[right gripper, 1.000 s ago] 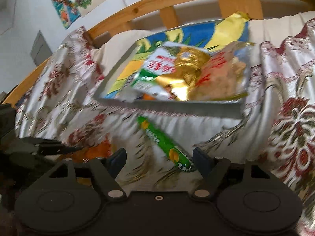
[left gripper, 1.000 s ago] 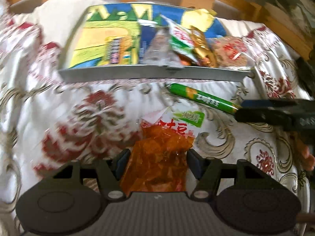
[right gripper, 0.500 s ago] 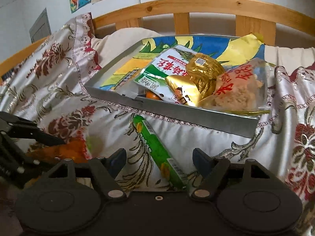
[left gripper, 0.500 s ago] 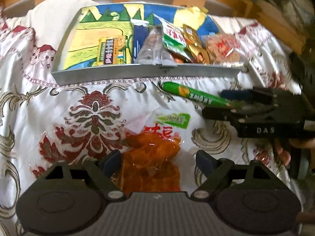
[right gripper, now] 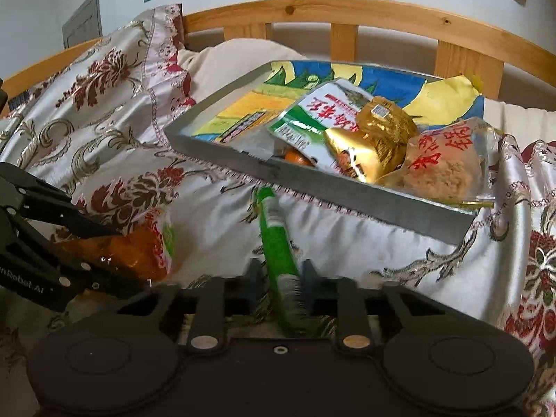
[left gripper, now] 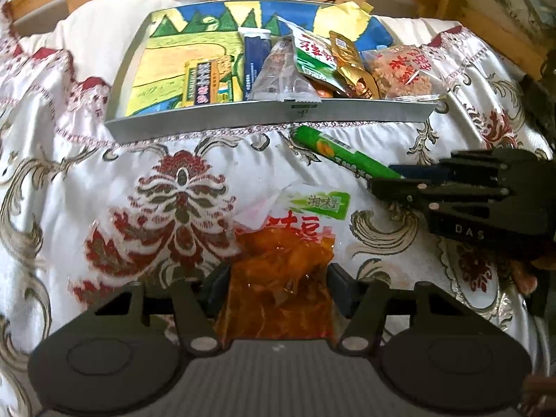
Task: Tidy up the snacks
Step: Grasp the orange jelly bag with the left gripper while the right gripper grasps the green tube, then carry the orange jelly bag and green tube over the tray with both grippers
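Observation:
My left gripper is shut on an orange snack packet with a green and white top, which lies on the floral bedspread. My right gripper is shut on the near end of a green stick snack that points toward the tray. The same green stick and the right gripper show at the right of the left wrist view. A grey tray with a colourful picture base holds several snack packets; it also shows in the right wrist view.
A wooden bed rail runs behind the tray, with a white pillow under it. The floral bedspread is rumpled around both snacks. Posters hang on the wall.
The right gripper's jaws closed from wide apart onto the green stick. The left gripper's jaws narrowed onto the orange packet. Both views shifted slightly.

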Tool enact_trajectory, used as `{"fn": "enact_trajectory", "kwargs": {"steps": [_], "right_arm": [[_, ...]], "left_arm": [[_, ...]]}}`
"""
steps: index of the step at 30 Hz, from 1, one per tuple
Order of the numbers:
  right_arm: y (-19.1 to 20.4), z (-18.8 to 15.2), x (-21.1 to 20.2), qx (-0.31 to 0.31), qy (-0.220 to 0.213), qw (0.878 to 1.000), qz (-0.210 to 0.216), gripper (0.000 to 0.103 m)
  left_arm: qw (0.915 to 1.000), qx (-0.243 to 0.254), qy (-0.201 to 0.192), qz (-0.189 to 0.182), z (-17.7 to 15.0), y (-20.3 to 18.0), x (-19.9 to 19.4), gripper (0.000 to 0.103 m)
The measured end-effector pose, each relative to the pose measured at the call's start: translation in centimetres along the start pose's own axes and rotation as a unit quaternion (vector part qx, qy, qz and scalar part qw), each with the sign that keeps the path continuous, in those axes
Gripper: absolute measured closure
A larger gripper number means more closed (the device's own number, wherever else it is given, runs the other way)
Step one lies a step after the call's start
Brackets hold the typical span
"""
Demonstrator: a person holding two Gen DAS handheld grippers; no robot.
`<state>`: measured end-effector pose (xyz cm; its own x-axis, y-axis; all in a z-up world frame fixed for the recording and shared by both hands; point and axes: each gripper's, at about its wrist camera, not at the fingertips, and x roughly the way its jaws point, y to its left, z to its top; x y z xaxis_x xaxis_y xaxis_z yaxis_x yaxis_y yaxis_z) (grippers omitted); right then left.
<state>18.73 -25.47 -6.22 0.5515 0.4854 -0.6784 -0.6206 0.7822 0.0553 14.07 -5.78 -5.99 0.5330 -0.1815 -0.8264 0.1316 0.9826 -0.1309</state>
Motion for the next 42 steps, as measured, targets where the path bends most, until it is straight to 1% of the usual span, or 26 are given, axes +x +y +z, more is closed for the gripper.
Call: {"fn": "enact_trajectory", "kwargs": {"steps": [3, 10, 17, 20, 25, 34, 36, 42], "right_arm": [[1.0, -0.2, -0.5, -0.016, 0.001, 1.0, -0.017, 0.084], [3.8, -0.8, -1.6, -0.073, 0.001, 0.995, -0.067, 0.084], [6.7, -1.5, -3.5, -0.123, -0.006, 0.989, -0.082, 0.085], [8.3, -1.9, -4.3, -0.154, -0.014, 0.984, -0.091, 0.085], [10.3, -2.2, -5.2, -0.192, -0.038, 0.975, -0.107, 0.085], [11.1, -1.3, -5.7, -0.217, -0.103, 0.961, -0.14, 0.085], [10.8, -0.7, -5.4, -0.219, -0.119, 0.957, -0.148, 0.085], [9.9, 1.8, -3.7, -0.199, -0.152, 0.956, -0.152, 0.085]], "left_arm": [[0.9996, -0.026, -0.004, 0.004, -0.5, -0.2, -0.6, 0.04], [0.999, -0.039, -0.02, 0.006, -1.3, -0.4, -1.9, 0.041], [0.9976, -0.063, -0.03, -0.003, -1.8, 0.2, -2.8, 0.041], [0.9967, -0.071, -0.038, -0.002, -1.9, 0.5, -3.2, 0.041], [0.9942, -0.094, -0.053, 0.001, -1.7, 1.5, -3.9, 0.041], [0.9874, -0.129, -0.091, 0.015, -0.4, 2.9, -5.0, 0.041], [0.986, -0.132, -0.1, 0.021, 0.4, 3.2, -5.1, 0.041], [0.9823, -0.126, -0.131, 0.043, 3.7, 4.2, -5.0, 0.041]]}}
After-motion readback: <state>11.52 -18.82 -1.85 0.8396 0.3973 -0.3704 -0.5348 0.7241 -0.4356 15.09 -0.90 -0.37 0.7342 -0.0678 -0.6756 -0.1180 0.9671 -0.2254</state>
